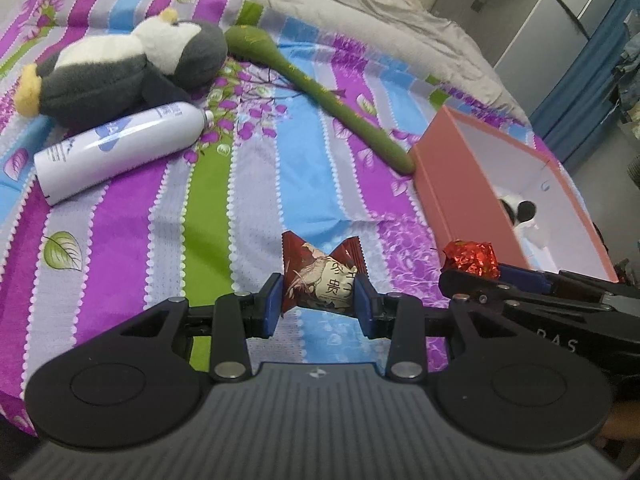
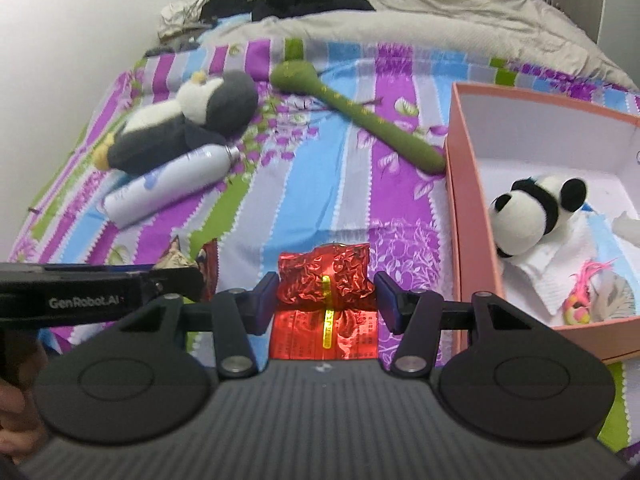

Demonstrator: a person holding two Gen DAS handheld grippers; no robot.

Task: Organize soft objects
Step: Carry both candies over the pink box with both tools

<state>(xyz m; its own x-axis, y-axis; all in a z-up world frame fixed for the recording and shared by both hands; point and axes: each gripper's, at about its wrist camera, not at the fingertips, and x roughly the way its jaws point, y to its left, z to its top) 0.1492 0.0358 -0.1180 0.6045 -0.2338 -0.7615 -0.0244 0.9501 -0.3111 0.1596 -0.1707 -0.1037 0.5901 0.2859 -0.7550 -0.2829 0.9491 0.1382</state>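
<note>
Landmark: pink box (image 2: pixel 454 216), open-topped, on the striped bedspread (image 1: pixel 256 184). The left gripper (image 1: pixel 318 300) clamps a dark red printed packet (image 1: pixel 320 276) between both pads, squeezed at its middle so the 2 ends flare out; it hangs above the bedspread, to the left of the box's near corner. The right gripper (image 2: pixel 326 300) carries a crinkled red foil packet (image 2: pixel 326 280); the left pad touches it, the right pad seems just off its edge, so the grip looks loose, though the packet sits off the bed. It is just left of the box's near wall. Both packets seem bound for the box, which already holds a panda plush (image 2: pixel 532 208) on a white cloth. Left of the box lie a penguin plush (image 1: pixel 128 68) and a white spray can (image 1: pixel 120 148); a green soft stick (image 1: pixel 320 92) touches the box's far corner. Likely next: drop in both packets.
</note>
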